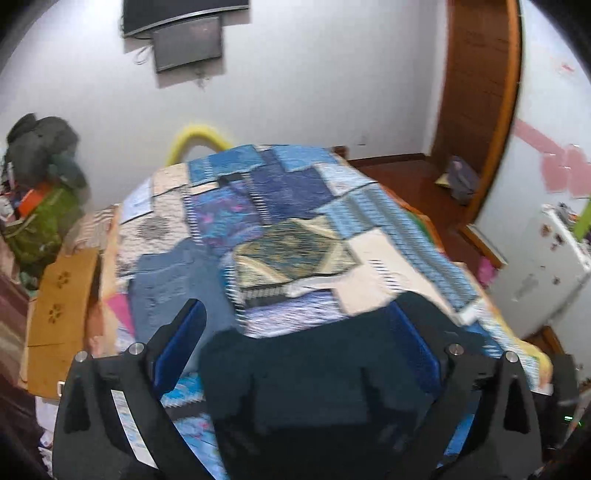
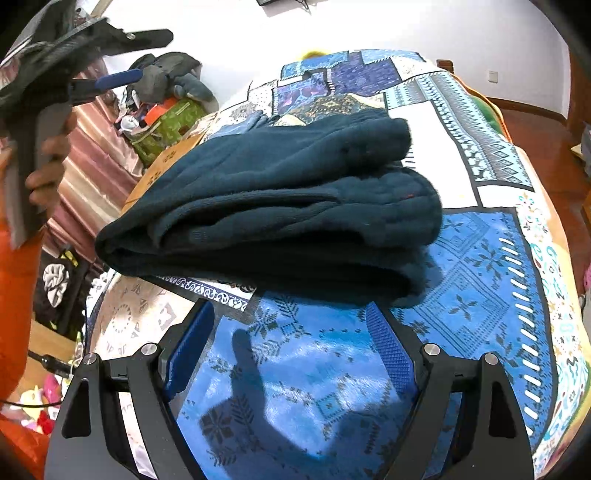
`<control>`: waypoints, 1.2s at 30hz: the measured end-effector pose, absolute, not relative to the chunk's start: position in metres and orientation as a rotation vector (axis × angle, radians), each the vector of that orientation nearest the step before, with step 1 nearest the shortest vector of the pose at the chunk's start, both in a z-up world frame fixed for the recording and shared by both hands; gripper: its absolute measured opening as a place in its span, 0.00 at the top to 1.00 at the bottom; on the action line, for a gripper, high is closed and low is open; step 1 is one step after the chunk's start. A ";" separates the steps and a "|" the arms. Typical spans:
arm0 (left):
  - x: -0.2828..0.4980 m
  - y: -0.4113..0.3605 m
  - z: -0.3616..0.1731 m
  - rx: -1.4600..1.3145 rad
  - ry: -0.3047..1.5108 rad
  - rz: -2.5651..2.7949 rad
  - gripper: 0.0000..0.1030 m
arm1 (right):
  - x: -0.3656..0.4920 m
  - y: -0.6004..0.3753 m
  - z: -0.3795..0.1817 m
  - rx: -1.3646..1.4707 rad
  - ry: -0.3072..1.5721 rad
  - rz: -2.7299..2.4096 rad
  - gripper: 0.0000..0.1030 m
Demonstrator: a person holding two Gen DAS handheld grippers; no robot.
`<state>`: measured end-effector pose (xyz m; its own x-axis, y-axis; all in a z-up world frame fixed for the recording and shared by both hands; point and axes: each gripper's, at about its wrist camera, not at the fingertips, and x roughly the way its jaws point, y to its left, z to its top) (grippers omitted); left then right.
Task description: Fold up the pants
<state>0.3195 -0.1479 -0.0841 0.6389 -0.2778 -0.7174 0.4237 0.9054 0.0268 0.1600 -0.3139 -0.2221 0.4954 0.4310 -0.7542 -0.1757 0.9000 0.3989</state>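
pants [image 2: 269,206]: folded in a thick pile on the bed quilt [image 2: 480,266] | left gripper [image 1: 295,354]: wide apart, holds nothing | right gripper [image 2: 291,354]: apart, empty | left: maybe just tidy

Patchwork bedspread [image 2: 480,258], green bag [image 1: 40,225], wall TV [image 1: 184,33].

Your right gripper [image 2: 291,347] black-framed with ribbed blue pads [image 2: 389,354], silver screws at each finger base, white label at seven o'clock, your left gripper [image 1: 295,347] matching, grey handle, your orange sleeve [image 2: 14,302] at nine o'clock
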 end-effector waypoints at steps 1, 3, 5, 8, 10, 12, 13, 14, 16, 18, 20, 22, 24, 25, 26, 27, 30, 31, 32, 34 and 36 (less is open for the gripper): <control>0.329 -0.144 -0.090 0.209 0.790 -0.383 0.04 | 0.161 -0.311 -0.223 0.280 0.992 0.376 0.20; 0.352 -0.135 -0.106 0.226 0.823 -0.333 0.04 | 0.164 -0.307 -0.225 0.264 1.004 0.378 0.20; 0.371 -0.132 -0.123 0.254 0.866 -0.316 0.04 | 0.167 -0.306 -0.227 0.255 1.010 0.378 0.20; 0.399 -0.131 -0.165 0.341 0.953 -0.261 0.04 | 0.170 -0.305 -0.227 0.253 1.017 0.368 0.20; 0.410 -0.131 -0.192 0.395 1.004 -0.232 0.04 | 0.171 -0.305 -0.227 0.250 1.016 0.359 0.20; 0.418 -0.128 -0.225 0.473 1.064 -0.181 0.04 | 0.170 -0.306 -0.225 0.246 1.013 0.349 0.20; 0.419 -0.127 -0.237 0.506 1.089 -0.164 0.04 | 0.170 -0.306 -0.224 0.244 1.013 0.344 0.20; 0.417 -0.124 -0.251 0.532 1.120 -0.165 0.03 | 0.171 -0.307 -0.223 0.243 1.011 0.339 0.20; 0.407 -0.115 -0.258 0.516 1.104 -0.176 0.03 | 0.169 -0.309 -0.221 0.241 1.007 0.329 0.20; 0.396 -0.105 -0.254 0.496 1.084 -0.168 0.03 | 0.168 -0.312 -0.220 0.233 1.002 0.313 0.20; 0.383 -0.095 -0.252 0.479 1.084 -0.152 0.03 | 0.168 -0.314 -0.219 0.235 0.997 0.303 0.20; 0.371 -0.086 -0.249 0.463 1.091 -0.146 0.03 | 0.167 -0.317 -0.218 0.239 0.990 0.293 0.20; 0.359 -0.076 -0.244 0.437 1.106 -0.146 0.03 | 0.164 -0.320 -0.215 0.240 0.979 0.281 0.20; 0.351 -0.068 -0.242 0.415 1.119 -0.148 0.03 | 0.163 -0.322 -0.213 0.240 0.972 0.274 0.20; 0.344 -0.063 -0.240 0.399 1.126 -0.148 0.03 | 0.162 -0.323 -0.211 0.239 0.965 0.269 0.20; 0.334 -0.054 -0.238 0.372 1.136 -0.146 0.03 | 0.159 -0.325 -0.209 0.237 0.957 0.263 0.20; 0.313 -0.038 -0.233 0.318 1.150 -0.139 0.03 | 0.153 -0.328 -0.199 0.224 0.924 0.246 0.20; 0.303 -0.034 -0.231 0.304 1.151 -0.139 0.03 | 0.151 -0.330 -0.196 0.223 0.912 0.240 0.20; 0.293 -0.031 -0.228 0.294 1.150 -0.140 0.03 | 0.149 -0.332 -0.191 0.224 0.896 0.235 0.20; 0.276 -0.030 -0.223 0.293 1.140 -0.146 0.03 | 0.146 -0.333 -0.185 0.227 0.872 0.229 0.20; 0.261 -0.033 -0.217 0.306 1.125 -0.160 0.02 | 0.144 -0.333 -0.180 0.231 0.857 0.231 0.20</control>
